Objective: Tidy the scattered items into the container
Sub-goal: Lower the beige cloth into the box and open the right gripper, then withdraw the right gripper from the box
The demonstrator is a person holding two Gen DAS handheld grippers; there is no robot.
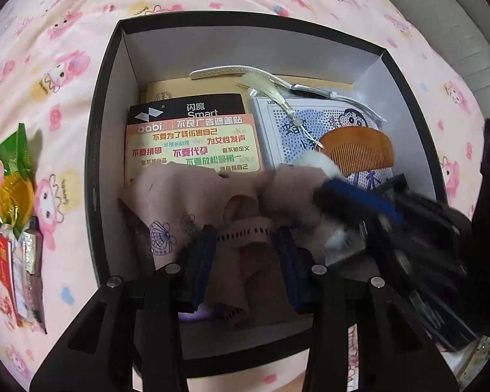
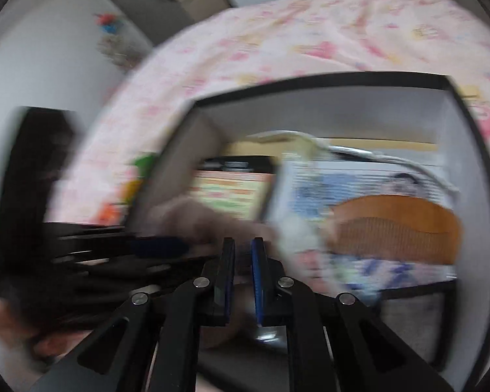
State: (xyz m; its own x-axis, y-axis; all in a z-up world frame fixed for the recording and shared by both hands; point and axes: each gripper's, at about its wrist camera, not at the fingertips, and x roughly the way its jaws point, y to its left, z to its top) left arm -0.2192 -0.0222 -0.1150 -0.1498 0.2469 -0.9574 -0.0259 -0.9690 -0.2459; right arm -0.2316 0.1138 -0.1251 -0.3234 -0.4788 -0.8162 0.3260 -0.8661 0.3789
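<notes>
Beige cloth (image 1: 245, 248) sits between left hand-held gripper (image 1: 245, 254) fingers, inside box (image 1: 114, 98).

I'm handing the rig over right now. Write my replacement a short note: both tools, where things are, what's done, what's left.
Left tool: partly closed around the beige cloth, low over the black box.
Right tool: nearly shut; grip unclear in the blur, reaching into the box from the right.
Done: wooden comb, orange card, white strap and blue-dotted pack are inside.
Left: release the cloth, then collect the snack packets on the pink bedsheet, left of the box.
</notes>
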